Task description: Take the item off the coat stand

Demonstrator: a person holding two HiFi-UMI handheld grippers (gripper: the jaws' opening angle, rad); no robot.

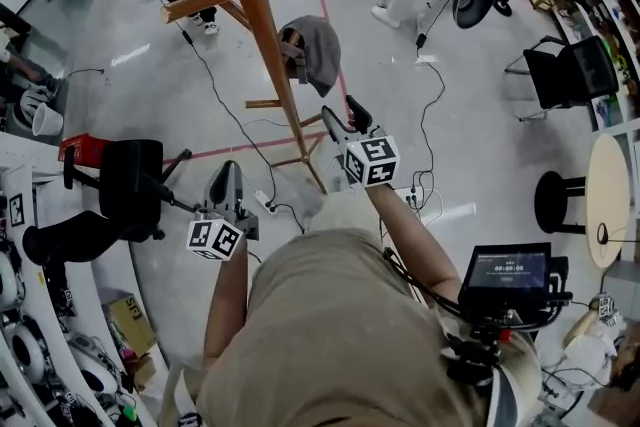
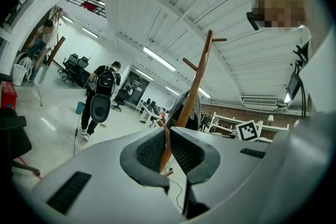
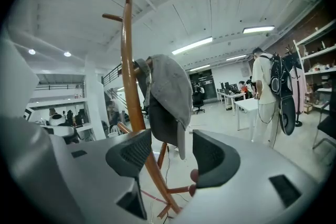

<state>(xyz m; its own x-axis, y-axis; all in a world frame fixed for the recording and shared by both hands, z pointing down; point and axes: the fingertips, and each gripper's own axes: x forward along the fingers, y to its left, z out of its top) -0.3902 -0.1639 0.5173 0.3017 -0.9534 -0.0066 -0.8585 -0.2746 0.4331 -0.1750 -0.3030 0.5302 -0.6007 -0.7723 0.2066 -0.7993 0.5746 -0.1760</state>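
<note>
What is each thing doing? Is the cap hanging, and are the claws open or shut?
Coat stand: standing on the floor.
Gray cap: hanging on the coat stand, not grabbed.
Right claw: open, empty, facing the cap.
Left claw: shut, empty.

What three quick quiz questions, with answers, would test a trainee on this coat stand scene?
1. True or false: the cap hangs on the stand.
2. The right gripper is: A open, B shut on the cap, C shut on the stand.
3. Fill in: the cap's colour is ____.
Key: 1 true; 2 A; 3 grey.
</note>
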